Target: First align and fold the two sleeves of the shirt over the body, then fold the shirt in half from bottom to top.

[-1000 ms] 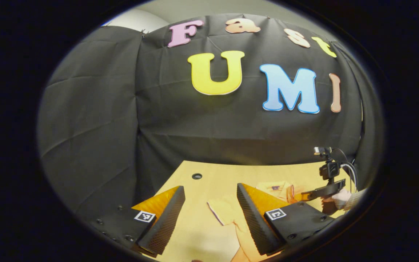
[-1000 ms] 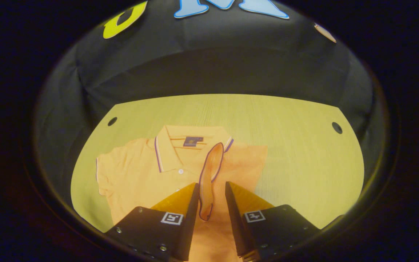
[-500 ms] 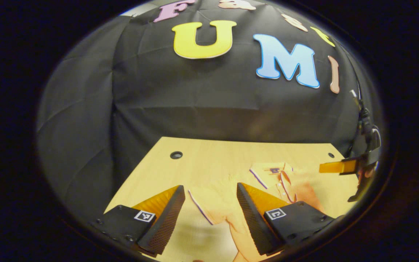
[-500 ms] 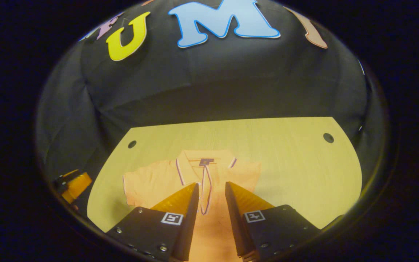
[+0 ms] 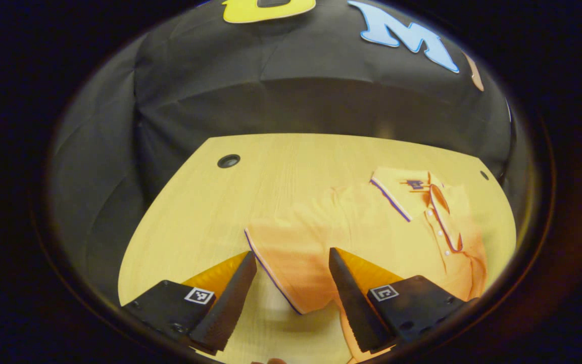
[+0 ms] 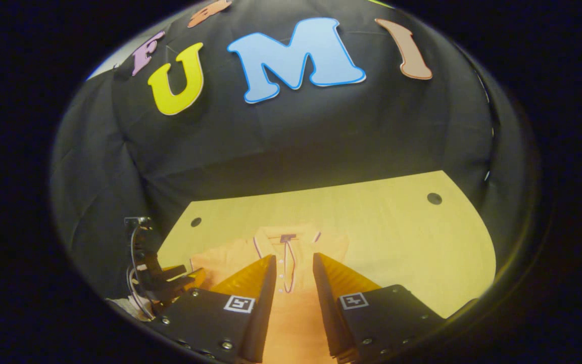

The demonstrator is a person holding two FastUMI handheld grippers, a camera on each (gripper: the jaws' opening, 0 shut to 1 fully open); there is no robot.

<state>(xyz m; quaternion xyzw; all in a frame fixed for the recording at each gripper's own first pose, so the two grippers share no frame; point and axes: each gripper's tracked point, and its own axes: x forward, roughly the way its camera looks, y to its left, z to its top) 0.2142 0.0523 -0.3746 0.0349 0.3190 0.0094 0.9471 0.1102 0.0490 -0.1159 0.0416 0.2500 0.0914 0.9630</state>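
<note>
Seemingly, sleeve between left hand-held gripper fingers

Left gripper wide apart, right gripper narrowly parted.

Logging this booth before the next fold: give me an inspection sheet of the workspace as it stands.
Surface: wooden table, with round holes.
Job's things: orange polo shirt lying flat; right sleeve folded over the body, left sleeve spread out.
Clutter: nothing seen.
Grippers: left gripper open, fingers either side of the left sleeve; right gripper open above the shirt.
Cables: wires on the left gripper.
Surroundings: black cloth wall.
</note>
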